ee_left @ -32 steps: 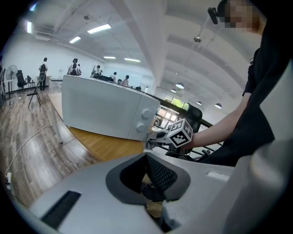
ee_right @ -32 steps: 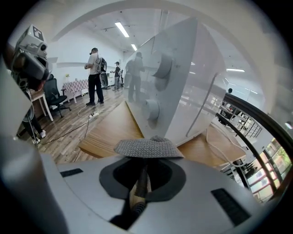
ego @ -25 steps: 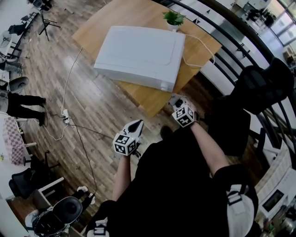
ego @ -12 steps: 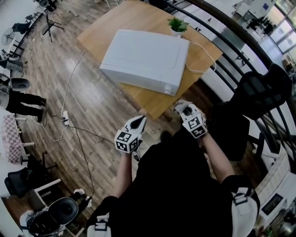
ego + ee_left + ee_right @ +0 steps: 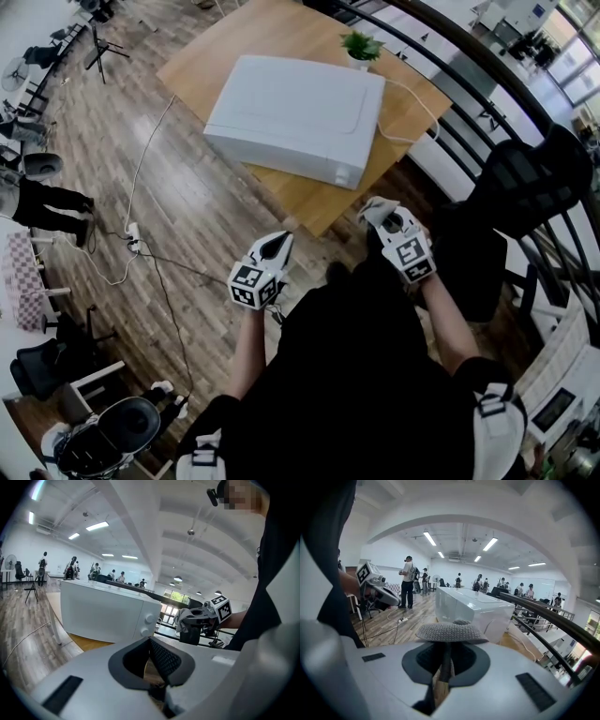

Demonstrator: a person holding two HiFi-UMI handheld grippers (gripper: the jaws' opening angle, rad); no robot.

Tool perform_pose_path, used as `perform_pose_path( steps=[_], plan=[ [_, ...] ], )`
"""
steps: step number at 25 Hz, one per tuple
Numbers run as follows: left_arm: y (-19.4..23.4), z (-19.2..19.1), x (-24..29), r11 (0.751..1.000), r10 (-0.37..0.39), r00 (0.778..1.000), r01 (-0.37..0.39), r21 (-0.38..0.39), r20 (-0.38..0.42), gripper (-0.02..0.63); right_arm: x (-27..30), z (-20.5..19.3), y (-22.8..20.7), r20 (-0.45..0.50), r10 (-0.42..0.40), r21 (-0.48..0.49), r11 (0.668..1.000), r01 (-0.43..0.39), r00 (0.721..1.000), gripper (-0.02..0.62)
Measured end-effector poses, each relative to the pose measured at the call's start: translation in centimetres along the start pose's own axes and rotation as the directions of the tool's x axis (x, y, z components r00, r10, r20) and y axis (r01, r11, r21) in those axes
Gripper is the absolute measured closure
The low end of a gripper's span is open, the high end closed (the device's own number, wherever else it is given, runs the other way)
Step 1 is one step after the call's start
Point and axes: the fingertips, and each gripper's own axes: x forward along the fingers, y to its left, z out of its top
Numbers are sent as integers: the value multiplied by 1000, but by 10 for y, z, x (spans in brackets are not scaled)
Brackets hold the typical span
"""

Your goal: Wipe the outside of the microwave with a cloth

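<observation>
Above a plank floor [image 5: 187, 225], beside a dark railing [image 5: 487, 103]: a wooden desk [image 5: 309, 202], set corner-on to the head view. Planted on it, covering most of the top, a white microwave [image 5: 295, 112], door side with two round knobs turned toward the near corner. Not touched by either claw; apart from both, ahead of them.

To the right of the desk, a black chair [image 5: 525, 178] against the railing. Far off at the left edge, a person [image 5: 47, 202] standing on the floor.

Held out from a black-clad torso, off the desk's near corner, level with each other:
- left claw [image 5: 277, 246], over bare floor. Jaws together in its own view, pads meeting at the tip, nothing clamped between them.
- right claw [image 5: 380, 214], closer to the desk corner, tips pointing at the microwave. Jaws clamped on a grey knitted cloth [image 5: 451, 632], bunched in a flat cap over the tips and spilling out to both sides.

Smaller things: at the desk's far corner, just behind the microwave, a small potted plant [image 5: 361, 47]; looping from the microwave's back across the desk's right side, a white cable [image 5: 412, 103]; down on the floor to the left, a power strip [image 5: 133, 234] with cords trailing away.
</observation>
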Motion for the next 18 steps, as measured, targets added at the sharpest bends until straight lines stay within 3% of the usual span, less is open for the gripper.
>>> perform_pose_path(
  steps=[18],
  plan=[
    [-10,-7,3,1000,-10,1000,11,-18,5,604,5,8,4,25,14,20,1000,-14,1000,578]
  ],
)
